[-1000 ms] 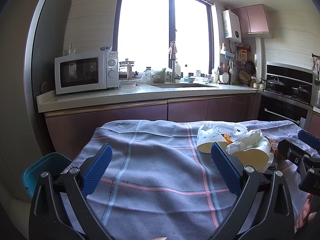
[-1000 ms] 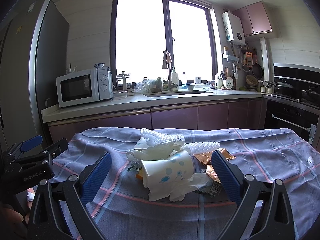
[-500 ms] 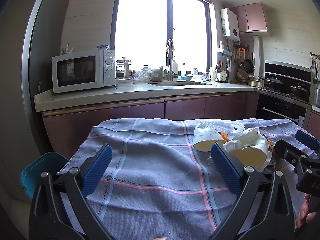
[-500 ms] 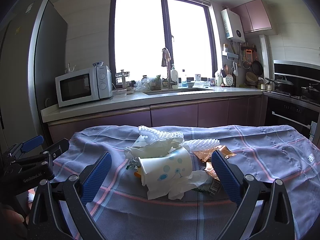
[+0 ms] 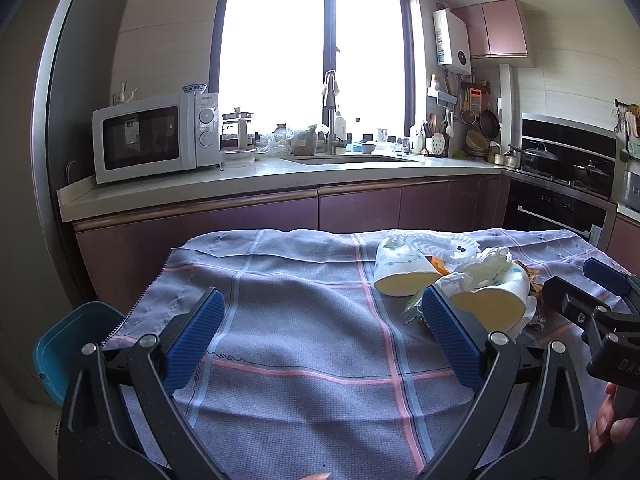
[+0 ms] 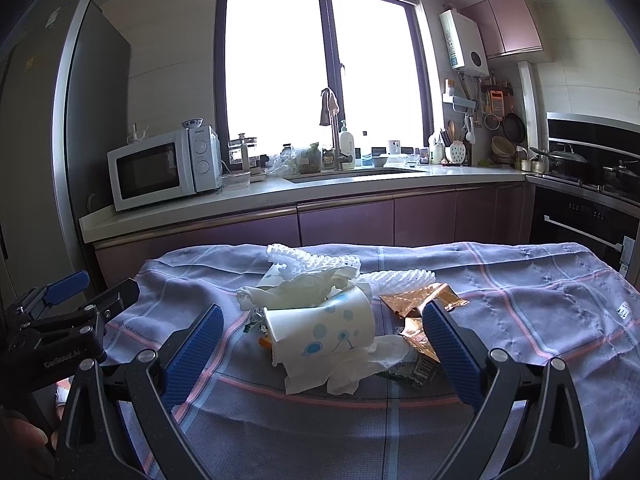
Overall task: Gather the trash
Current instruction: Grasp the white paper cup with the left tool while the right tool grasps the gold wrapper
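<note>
- a kitchen with a bright window [image 6: 324, 80] behind a long counter [image 6: 360, 188], purple cabinet doors under it, a grey fridge [image 6: 48, 160] at the far left and a black oven [image 6: 580, 216] at the right.
- a table in the foreground covered by a grey checked cloth [image 6: 520, 300] with pink and blue stripes; the cloth fills the lower half of both views.
- a white microwave [image 6: 160, 168] stands on the left end of the counter, well apart from the table.
- a blue bin [image 5: 68, 344] sits low beside the left edge of the table, partly cut off by the cloth.
- the left gripper [image 5: 320, 340] hovers over bare cloth, its blue fingers spread wide with nothing between them.
- the right gripper [image 6: 320, 340] hovers just above the trash pile, fingers spread wide and gripping nothing; the pile lies between and just beyond them.
- the trash pile sits mid-table: a white paper cup [image 6: 320, 332] with blue dots lying on its side, its mouth facing left.
- a second paper cup [image 5: 400, 272] lies on its side just behind the first.
- crumpled white tissue [image 6: 344, 368] lies under and in front of the dotted cup, touching it.
- white foam netting [image 6: 312, 260] lies at the back of the pile.
- a shiny copper-coloured wrapper [image 6: 420, 300] lies just right of the cup.
</note>
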`<state>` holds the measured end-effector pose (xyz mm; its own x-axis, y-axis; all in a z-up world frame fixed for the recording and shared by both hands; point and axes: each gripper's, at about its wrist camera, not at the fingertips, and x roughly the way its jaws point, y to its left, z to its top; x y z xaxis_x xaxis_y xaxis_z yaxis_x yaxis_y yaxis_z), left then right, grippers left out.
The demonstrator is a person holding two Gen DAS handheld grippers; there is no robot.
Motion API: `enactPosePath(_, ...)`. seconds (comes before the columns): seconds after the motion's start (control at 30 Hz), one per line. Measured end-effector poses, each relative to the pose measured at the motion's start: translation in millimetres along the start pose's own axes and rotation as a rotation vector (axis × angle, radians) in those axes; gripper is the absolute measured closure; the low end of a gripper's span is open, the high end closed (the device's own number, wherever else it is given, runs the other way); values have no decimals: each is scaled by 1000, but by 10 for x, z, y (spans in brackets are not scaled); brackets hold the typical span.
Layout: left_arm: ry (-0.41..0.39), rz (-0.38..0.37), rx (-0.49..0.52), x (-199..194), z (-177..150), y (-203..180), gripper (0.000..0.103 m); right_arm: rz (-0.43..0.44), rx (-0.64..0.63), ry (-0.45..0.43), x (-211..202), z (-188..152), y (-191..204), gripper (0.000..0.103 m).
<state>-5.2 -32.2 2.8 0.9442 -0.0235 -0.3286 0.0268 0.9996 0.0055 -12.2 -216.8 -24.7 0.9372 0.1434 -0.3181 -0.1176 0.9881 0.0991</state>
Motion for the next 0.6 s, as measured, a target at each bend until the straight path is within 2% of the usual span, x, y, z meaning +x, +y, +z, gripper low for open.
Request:
enactPosePath(0.23,43,-44,6,118,-3,-66,6,7,6,31,47,3,-113,7)
enactPosePath(0.4,74,-121,19,204,20,-157,6,7,32,70,107,-9,-251,8)
enactPosePath(0.6,155,-350,30,357,47,-402,6,27,50,122,179,-28,-381,19)
